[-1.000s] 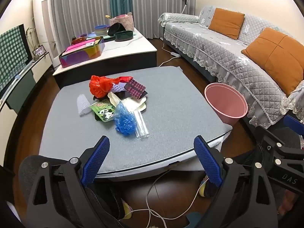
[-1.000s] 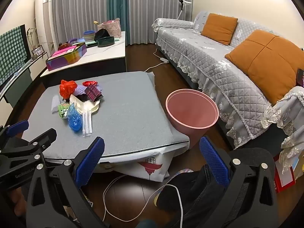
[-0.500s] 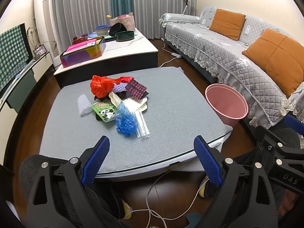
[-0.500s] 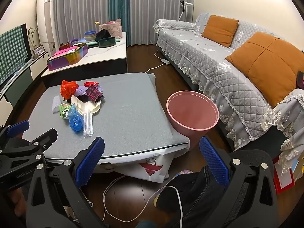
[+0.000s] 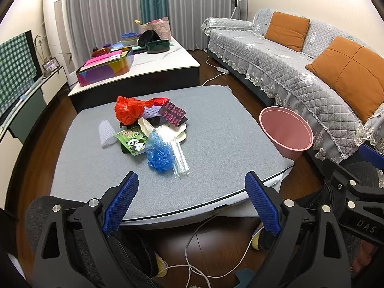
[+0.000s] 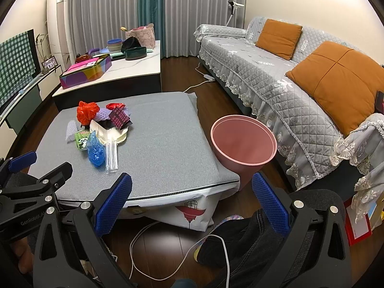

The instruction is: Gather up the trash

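From your left wrist view, your left gripper (image 5: pixel 190 202) hangs with jaws spread wide and empty before the grey padded bench (image 5: pixel 216 124), where the heap of crumpled plastic and paper trash (image 5: pixel 150 129) lies left of centre. From your right wrist view, your right gripper (image 6: pixel 192 202) is likewise wide open and empty, with the round pink plastic bin (image 6: pixel 242 144) on the floor just beside the bench's right edge.

Occlusions around the trash pile (image 5: pixel 151 132). The print on the green panda packet (image 5: pixel 133 142) is too small to read. A dark item beneath the cream sheet (image 5: pixel 168 129) is mostly covered and cannot be identified. Right of the pile, the pink bin (image 6: pixel 243 141) has its base hidden behind the grey table (image 6: pixel 168 144) corner. The right gripper (image 5: pixel 360 206) is cut off at the frame edge.
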Demonstrator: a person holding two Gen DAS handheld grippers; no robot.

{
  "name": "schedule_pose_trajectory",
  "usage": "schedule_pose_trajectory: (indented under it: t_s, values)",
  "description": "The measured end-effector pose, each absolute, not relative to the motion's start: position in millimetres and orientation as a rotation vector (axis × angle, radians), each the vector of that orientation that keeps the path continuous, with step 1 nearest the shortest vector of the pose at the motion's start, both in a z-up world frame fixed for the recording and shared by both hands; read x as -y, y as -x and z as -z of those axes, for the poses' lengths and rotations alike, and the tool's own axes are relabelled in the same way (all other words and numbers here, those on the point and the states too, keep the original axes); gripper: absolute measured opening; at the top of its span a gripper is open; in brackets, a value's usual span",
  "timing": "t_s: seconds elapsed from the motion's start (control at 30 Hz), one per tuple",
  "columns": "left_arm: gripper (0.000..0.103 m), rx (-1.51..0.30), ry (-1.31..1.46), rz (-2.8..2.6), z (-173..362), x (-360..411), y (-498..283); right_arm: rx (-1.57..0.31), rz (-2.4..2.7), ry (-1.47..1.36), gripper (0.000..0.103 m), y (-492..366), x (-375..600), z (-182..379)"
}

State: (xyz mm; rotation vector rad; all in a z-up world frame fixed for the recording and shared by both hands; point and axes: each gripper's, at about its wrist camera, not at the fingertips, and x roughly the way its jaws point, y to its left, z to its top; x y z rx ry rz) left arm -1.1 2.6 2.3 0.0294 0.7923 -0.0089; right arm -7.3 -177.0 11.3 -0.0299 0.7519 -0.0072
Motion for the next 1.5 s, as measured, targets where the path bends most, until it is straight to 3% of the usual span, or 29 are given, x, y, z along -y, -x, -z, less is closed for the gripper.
schedule_pose_trajectory:
  t_s: [1.5]
  values:
    - [0.087,-0.791,-0.030,0.007,-2.5,-3.5,2.3,-0.757,0.007,0.031,0.098,10.6,176.3,-8.8]
